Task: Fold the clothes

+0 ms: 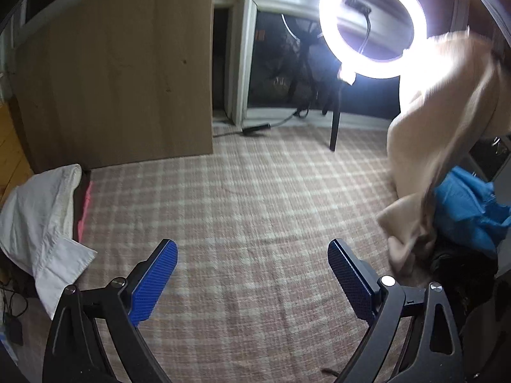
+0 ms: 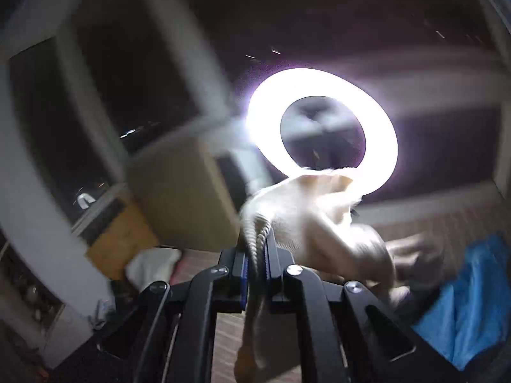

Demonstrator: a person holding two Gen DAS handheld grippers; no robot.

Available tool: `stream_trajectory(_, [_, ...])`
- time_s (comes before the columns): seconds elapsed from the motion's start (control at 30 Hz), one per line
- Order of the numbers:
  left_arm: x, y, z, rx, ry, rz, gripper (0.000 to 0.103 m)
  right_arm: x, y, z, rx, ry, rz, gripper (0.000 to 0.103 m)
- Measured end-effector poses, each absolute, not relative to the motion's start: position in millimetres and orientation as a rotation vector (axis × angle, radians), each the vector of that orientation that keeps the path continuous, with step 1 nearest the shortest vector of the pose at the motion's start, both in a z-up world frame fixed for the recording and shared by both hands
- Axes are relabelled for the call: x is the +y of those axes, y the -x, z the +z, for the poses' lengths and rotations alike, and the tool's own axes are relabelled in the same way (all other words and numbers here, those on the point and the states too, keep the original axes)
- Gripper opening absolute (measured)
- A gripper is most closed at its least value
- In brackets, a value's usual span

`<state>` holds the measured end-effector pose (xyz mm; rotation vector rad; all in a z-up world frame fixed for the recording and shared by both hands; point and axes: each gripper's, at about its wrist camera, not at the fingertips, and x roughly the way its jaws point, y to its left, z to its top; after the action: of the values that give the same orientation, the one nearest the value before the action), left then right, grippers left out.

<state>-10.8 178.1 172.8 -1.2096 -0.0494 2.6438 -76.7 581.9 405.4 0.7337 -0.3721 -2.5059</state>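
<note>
**Cream garment lifted off the bed for folding**

The checked bedspread [image 1: 242, 198] spreads ahead of the left gripper [image 1: 252, 274], whose jaws stand wide and empty. The cream garment [image 1: 424, 146] hangs up to its right, pinched in the raised right gripper [image 2: 255, 249], which clamps a ribbed edge. Next, the left likely needs a second corner.

lit ring light [image 1: 372, 22] on a stand, wooden panel [image 1: 118, 73], plaid bedcover [image 1: 239, 198], dark window [image 2: 105, 95]
</note>
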Motion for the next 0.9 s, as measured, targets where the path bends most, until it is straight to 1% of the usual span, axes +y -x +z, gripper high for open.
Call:
stream_trajectory(0.07, [166.5, 3.0, 177.3, -0.061, 1.19, 2.658, 0.095, 542.5, 68.0, 421.3, -0.357, -0.71, -2.425, 0.007])
stream_trajectory(0.13, [150.9, -5.3, 179.5, -0.074, 1.186, 2.679, 0.096, 502.0, 63.9, 423.1, -0.385, -0.733, -2.298, 0.008])
stream_trajectory(0.17, [143.8, -8.4, 179.6, -0.082, 1.19, 2.686, 0.096, 477.2, 62.2, 412.0, -0.335, -0.782, -2.241, 0.011])
stream_trajectory(0.2, [135.9, -11.9, 177.9, -0.093, 1.201, 2.689, 0.097, 452.2, 60.6, 400.2, -0.284, -0.832, -2.183, 0.019])
stream_trajectory(0.23, [127.9, -15.4, 175.9, -0.104, 1.214, 2.692, 0.097, 431.4, 62.3, 385.2, -0.214, -0.9, -2.176, 0.033])
stream_trajectory(0.27, [121.5, -18.5, 172.6, -0.112, 1.232, 2.691, 0.098, 435.1, 63.2, 369.1, -0.204, -0.936, -2.218, 0.041])
stream_trajectory(0.3, [116.1, -21.6, 167.1, -0.116, 1.259, 2.688, 0.098, 440.0, 64.0, 353.0, -0.196, -0.971, -2.263, 0.054])
stream_trajectory(0.33, [114.0, -22.8, 162.8, -0.112, 1.282, 2.682, 0.098, 444.9, 64.9, 336.9, -0.188, -1.007, -2.307, 0.059])
stream_trajectory(0.37, [112.9, -24.7, 157.6, -0.097, 1.31, 2.672, 0.098, 449.8, 65.8, 320.8, -0.179, -1.042, -2.35, 0.059])
stream_trajectory(0.43, [120.2, -26.8, 148.4, -0.057, 1.352, 2.641, 0.098, 459.6, 67.5, 288.5, -0.162, -1.115, -2.437, 0.063])
stream_trajectory(0.5, [131.8, -25.6, 137.9, -0.015, 1.386, 2.599, 0.098, 486.5, 65.7, 249.5, -0.104, -1.253, -2.56, 0.063])
stream_trajectory(0.57, [157.3, -16.7, 129.5, 0.03, 1.404, 2.539, 0.098, 509.0, 70.5, 193.2, -0.018, -1.434, -2.623, 0.063])
stream_trajectory(0.7, [233.3, 10.7, 113.7, 0.128, 1.399, 2.395, 0.098, 563.5, 73.6, 116.3, -0.216, -1.711, -2.582, 0.063])
stream_trajectory(0.73, [255.8, 18.0, 111.0, 0.152, 1.396, 2.367, 0.098, 567.8, 79.2, 102.1, -0.323, -1.733, -2.553, 0.063])
stream_trajectory(0.83, [314.5, 43.5, 101.6, 0.227, 1.39, 2.297, 0.098, 575.1, 82.1, 87.6, -0.535, -1.681, -2.505, 0.063])
stream_trajectory(0.9, [340.0, 50.5, 100.2, 0.254, 1.38, 2.263, 0.098, 568.8, 84.2, 77.8, -0.501, -1.68, -2.491, 0.064])
